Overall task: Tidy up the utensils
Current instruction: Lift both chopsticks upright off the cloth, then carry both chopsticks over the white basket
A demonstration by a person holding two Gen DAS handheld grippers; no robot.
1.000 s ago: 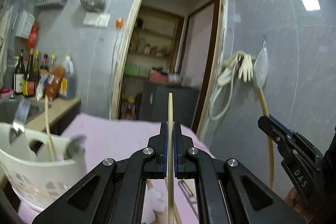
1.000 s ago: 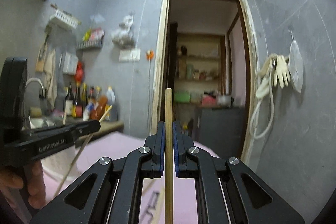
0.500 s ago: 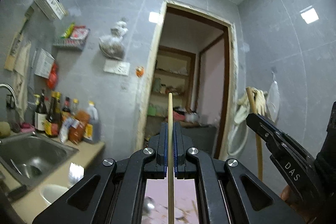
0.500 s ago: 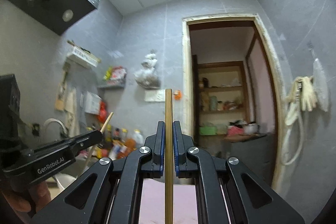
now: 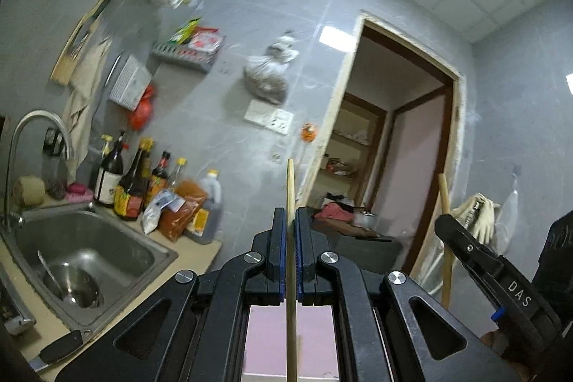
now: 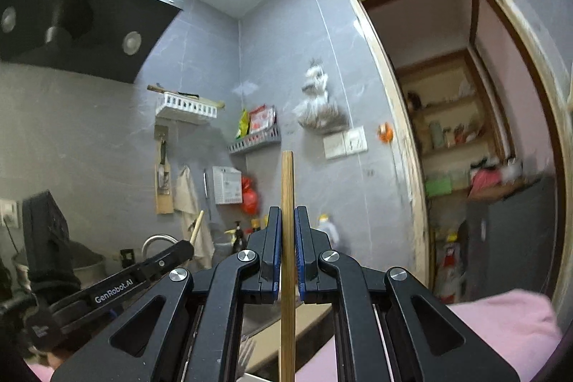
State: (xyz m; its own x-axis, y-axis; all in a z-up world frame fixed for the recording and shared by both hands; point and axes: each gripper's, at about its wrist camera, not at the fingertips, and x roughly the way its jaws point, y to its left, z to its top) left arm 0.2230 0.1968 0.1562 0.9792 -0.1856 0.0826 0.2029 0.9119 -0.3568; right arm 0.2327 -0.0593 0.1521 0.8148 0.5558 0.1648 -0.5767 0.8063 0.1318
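Note:
My left gripper (image 5: 290, 215) is shut on a thin pale chopstick (image 5: 290, 188) that stands upright between its blue pads and reaches above them. My right gripper (image 6: 287, 213) is shut on a thicker brown chopstick (image 6: 287, 181), also upright. Both grippers are raised and point roughly level at the grey kitchen wall. In the left wrist view the right gripper (image 5: 444, 221) shows at the right edge with its chopstick (image 5: 444, 196). In the right wrist view the left gripper (image 6: 186, 244) shows at lower left with its stick tip (image 6: 197, 224). No utensil basket is in view.
A steel sink (image 5: 86, 260) with a ladle (image 5: 68, 285) lies at lower left, under a tap (image 5: 32, 131). Sauce bottles (image 5: 132, 181) line the counter. A pink cloth (image 6: 508, 321) covers the table below. A range hood (image 6: 78, 24) hangs upper left; a doorway (image 5: 401, 167) opens right.
Both grippers have risen and swung left with their chopsticks still clamped. The white basket and pink table dropped out of the left view; the sink and range hood came into sight.

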